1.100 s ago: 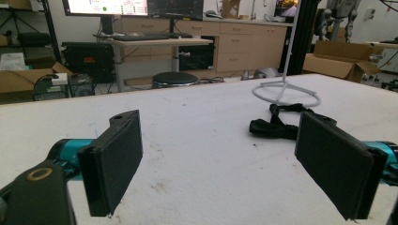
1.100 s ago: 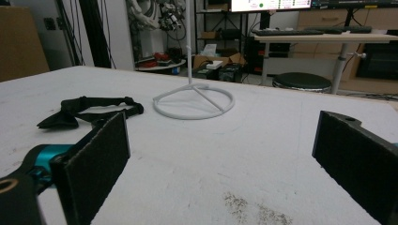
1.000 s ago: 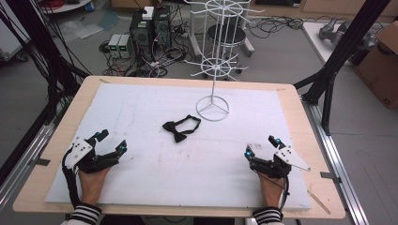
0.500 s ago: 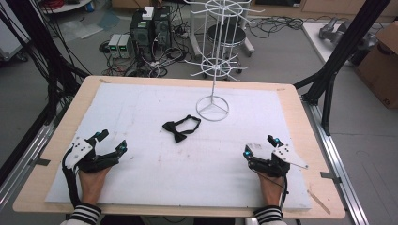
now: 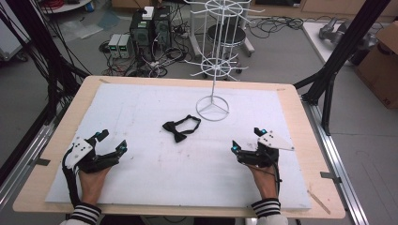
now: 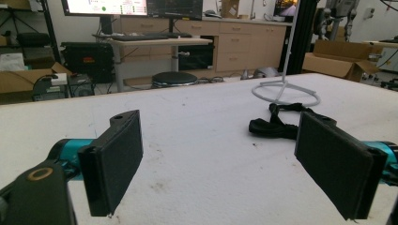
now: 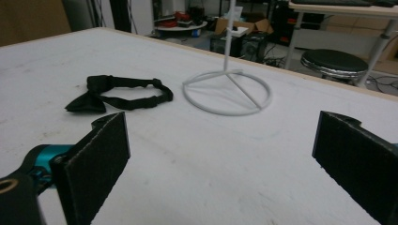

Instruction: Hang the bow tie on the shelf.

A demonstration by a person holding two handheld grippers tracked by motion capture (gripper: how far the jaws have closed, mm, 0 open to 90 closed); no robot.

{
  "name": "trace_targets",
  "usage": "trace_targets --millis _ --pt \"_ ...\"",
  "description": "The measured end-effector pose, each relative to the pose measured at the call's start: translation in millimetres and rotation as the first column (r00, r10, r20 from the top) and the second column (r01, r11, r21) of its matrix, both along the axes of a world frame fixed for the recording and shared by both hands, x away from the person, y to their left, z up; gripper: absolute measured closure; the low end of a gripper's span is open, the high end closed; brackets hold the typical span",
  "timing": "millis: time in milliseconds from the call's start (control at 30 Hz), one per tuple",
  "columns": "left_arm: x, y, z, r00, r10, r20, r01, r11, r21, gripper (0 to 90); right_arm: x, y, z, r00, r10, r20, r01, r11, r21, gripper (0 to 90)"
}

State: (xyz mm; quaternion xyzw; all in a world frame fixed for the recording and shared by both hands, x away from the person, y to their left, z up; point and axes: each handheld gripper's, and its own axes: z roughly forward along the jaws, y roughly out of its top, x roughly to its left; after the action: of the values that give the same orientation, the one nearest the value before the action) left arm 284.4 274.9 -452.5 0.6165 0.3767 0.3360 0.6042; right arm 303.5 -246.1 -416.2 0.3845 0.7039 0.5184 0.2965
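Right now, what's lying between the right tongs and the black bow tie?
Nothing: in the high view, bare white mat runs from the right tongs to the bow tie.

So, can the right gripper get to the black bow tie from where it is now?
Probably yes. The right gripper is open and empty, and only bare white mat lies between it and the bow tie. The wire stand sits off to the side of that path.
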Motion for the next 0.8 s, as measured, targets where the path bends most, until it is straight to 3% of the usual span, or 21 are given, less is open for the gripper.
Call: trace_targets --millis 67,300,467,567,800 --pt "0.0 0.0 -0.1 1.0 0.0 0.0 0.0 1.0 0.0 16.0 4.1 7.3 5.5 0.9997 0.025 0.002 -0.025 0.9997 -0.006 3.3" --pt "0.0 0.1 0.0 1.0 -0.002 0.0 0.002 1.0 0.0 16.0 18.2 26.6 16.9 0.9942 0.078 -0.074 -0.077 0.9969 0.017 3.3" --pt "0.1 0.7 0.0 1.0 0.0 -0.002 0.0 1.0 -0.002 16.0 27.2 40.0 23.6 0.9878 0.118 -0.101 -0.117 0.993 0.022 3.3" --pt "0.1 0.6 0.0 1.0 -0.001 -0.002 0.001 1.0 -0.002 16.0 32.8 48.4 27.2 0.9792 0.162 -0.123 -0.159 0.9867 0.031 3.3" --pt "0.4 0.8 0.0 1.0 0.0 -0.002 0.0 1.0 -0.006 16.0 44.3 71.4 33.7 0.9556 0.251 -0.155 -0.254 0.9672 0.001 3.4"
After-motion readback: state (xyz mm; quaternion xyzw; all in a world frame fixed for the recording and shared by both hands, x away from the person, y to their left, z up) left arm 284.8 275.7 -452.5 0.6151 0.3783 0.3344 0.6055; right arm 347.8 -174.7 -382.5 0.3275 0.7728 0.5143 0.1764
